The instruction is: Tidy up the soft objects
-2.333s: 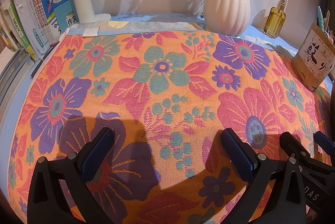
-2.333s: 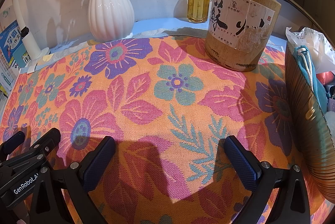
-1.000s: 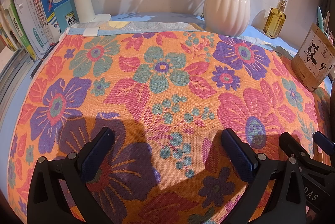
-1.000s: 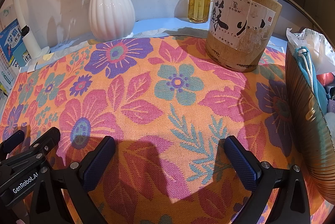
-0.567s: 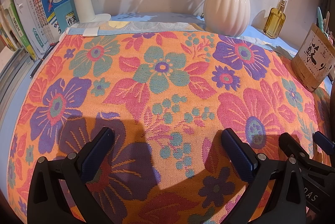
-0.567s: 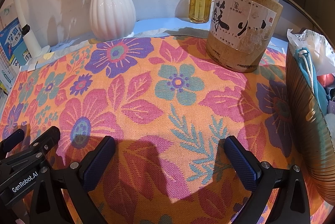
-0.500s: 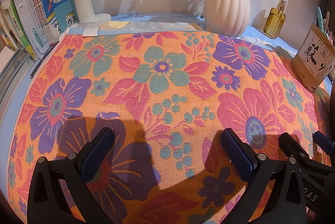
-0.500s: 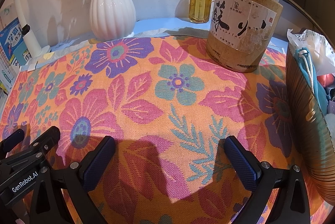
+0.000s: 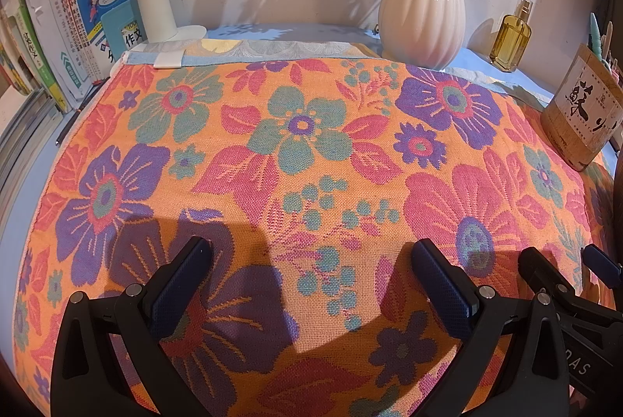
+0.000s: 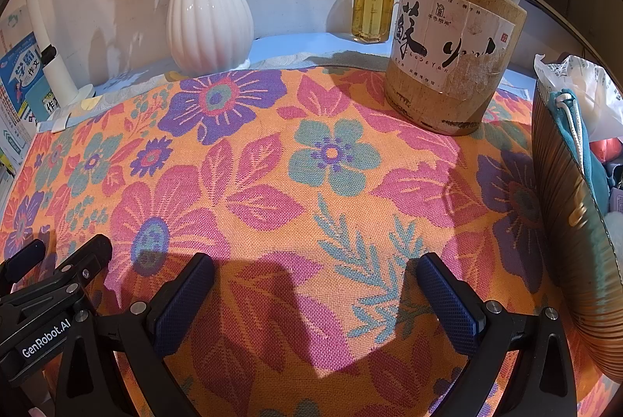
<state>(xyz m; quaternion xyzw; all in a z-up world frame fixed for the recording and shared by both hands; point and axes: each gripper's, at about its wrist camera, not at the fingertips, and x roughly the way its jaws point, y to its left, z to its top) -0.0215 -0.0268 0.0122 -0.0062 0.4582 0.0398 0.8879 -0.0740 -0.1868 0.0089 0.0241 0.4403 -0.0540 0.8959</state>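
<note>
You are holding both the left gripper (image 9: pixel 311 284) and right gripper (image 10: pixel 315 294) as before, jaws apart and empty, over the unmoved floral cloth (image 9: pixel 311 152), so organizing isn't starting.

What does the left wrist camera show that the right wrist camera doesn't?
Only the left wrist view shows the full row of upright books at the cloth's left edge. Only the right wrist view shows the ribbed basket holding teal fabric and a plastic bag. Both show the floral cloth, white vase, yellow bottle, pen holder, and both open grippers: left gripper, right gripper.
</note>
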